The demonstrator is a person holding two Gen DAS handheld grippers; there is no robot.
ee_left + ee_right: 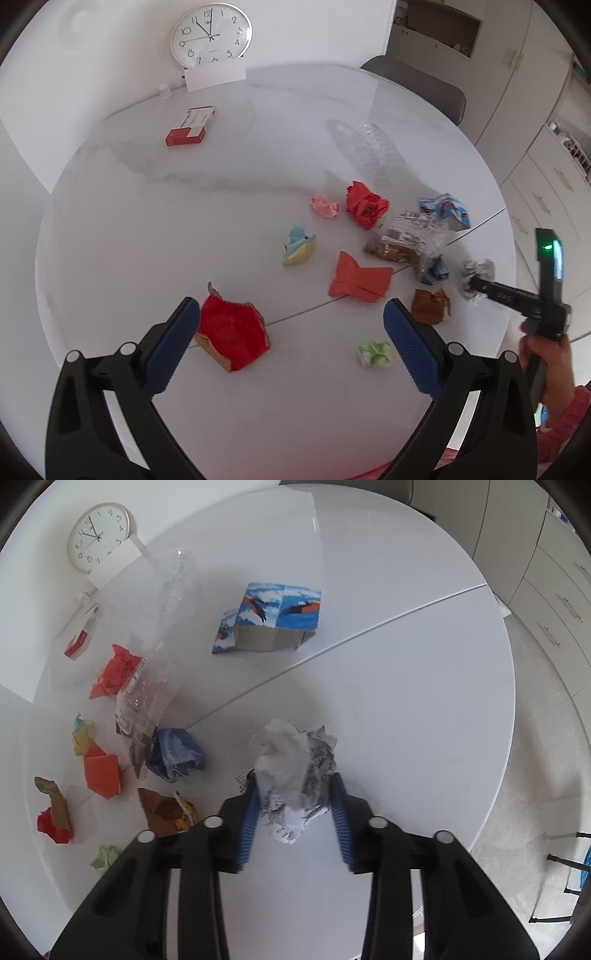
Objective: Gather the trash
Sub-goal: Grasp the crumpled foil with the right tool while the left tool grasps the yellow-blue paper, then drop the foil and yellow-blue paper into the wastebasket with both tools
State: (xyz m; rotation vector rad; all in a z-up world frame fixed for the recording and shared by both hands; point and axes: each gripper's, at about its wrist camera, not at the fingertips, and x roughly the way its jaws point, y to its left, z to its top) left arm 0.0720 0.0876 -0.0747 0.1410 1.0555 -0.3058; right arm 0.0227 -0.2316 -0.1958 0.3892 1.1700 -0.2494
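Note:
Several pieces of trash lie on the round white table (221, 229). My left gripper (291, 314) is open and empty, above a torn red carton (232, 332) beside its left finger and a green paper ball (375, 353) beside its right finger. My right gripper (295, 794) is shut on a crumpled newspaper wad (295, 760), which also shows in the left wrist view (478, 277). An orange folded paper (360, 278), a brown wrapper (430, 304), a clear snack bag (410, 240) and a blue printed carton (273, 616) lie nearby.
A red and white box (190, 127), a white card (216, 75) and a wall clock (211, 34) sit at the table's far side. A crushed clear bottle (380, 151) lies mid-table. A grey chair (417, 86) and cabinets (535, 184) stand beyond the right edge.

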